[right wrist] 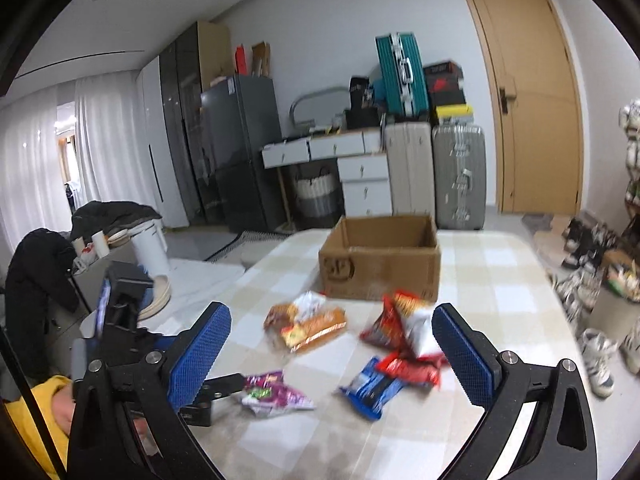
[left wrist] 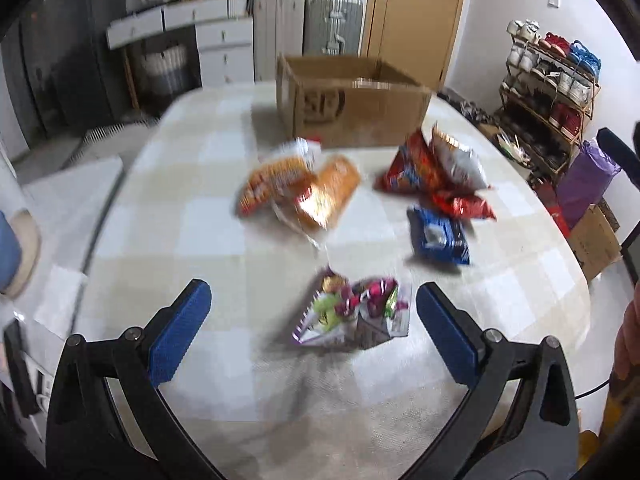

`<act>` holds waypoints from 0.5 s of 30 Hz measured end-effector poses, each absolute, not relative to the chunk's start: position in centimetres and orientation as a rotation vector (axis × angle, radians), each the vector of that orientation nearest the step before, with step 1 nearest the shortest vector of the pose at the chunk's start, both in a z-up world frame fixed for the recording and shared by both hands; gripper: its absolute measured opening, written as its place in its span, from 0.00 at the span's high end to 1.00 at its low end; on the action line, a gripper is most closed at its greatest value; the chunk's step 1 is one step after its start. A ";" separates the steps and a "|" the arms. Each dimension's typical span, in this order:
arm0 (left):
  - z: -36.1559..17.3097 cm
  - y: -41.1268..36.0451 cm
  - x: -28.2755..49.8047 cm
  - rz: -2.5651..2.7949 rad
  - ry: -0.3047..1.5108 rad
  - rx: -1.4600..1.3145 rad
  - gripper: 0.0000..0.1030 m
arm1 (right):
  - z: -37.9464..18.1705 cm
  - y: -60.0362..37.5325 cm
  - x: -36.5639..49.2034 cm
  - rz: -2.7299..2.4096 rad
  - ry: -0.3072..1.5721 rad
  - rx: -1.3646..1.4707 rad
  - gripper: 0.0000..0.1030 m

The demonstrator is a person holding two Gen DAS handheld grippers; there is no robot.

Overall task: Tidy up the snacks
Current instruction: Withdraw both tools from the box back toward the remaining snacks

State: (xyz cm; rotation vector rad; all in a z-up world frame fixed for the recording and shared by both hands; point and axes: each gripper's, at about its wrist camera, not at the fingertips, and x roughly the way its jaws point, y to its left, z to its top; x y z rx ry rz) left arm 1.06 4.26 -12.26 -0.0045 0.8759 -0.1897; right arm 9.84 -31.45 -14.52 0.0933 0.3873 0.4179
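While the snacks lay loose on the table (left wrist: 192, 208), none was in the box (left wrist: 352, 100), and we judged the sorting barely begun. The candy bag (left wrist: 352, 312) sat nearest the near edge, between the spread fingers of our left gripper (left wrist: 314, 308), which held nothing. Behind it, toward the middle, the orange packs (left wrist: 296, 188) lay overlapped, with a white pack partly under them. To their right the red and white bags (left wrist: 436, 164) leaned on one another in a heap, and the blue pack (left wrist: 438, 236) lay flat just in front of that heap. The box stood open near the far edge, close behind both piles.

Our right gripper (right wrist: 332, 352) hung above the table with its fingers wide apart and empty, looking over the red heap and the blue pack (right wrist: 370, 390).

We saw several risks. The candy bag looked thin and crinkly; had we closed on a loose corner, the film could have slipped out or torn. Pinching too hard might have crushed what was inside. The heaped bags touched, so lifting one could have dragged a neighbour along or knocked it toward the right edge. Both views were blurred, which made us unsure of exact edges, and a misjudged reach might have pushed a pack flat instead of catching it. The two grippers were near each other and could have collided over the middle.
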 end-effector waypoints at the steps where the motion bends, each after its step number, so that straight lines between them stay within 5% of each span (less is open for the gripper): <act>1: -12.6 4.1 1.4 -0.196 0.884 -0.006 0.00 | -14.9 -31.4 10.0 0.419 0.395 0.096 0.01; 15: -15.8 3.0 5.5 -0.228 0.981 -0.056 0.00 | -19.3 -31.7 12.2 0.436 0.508 0.148 0.01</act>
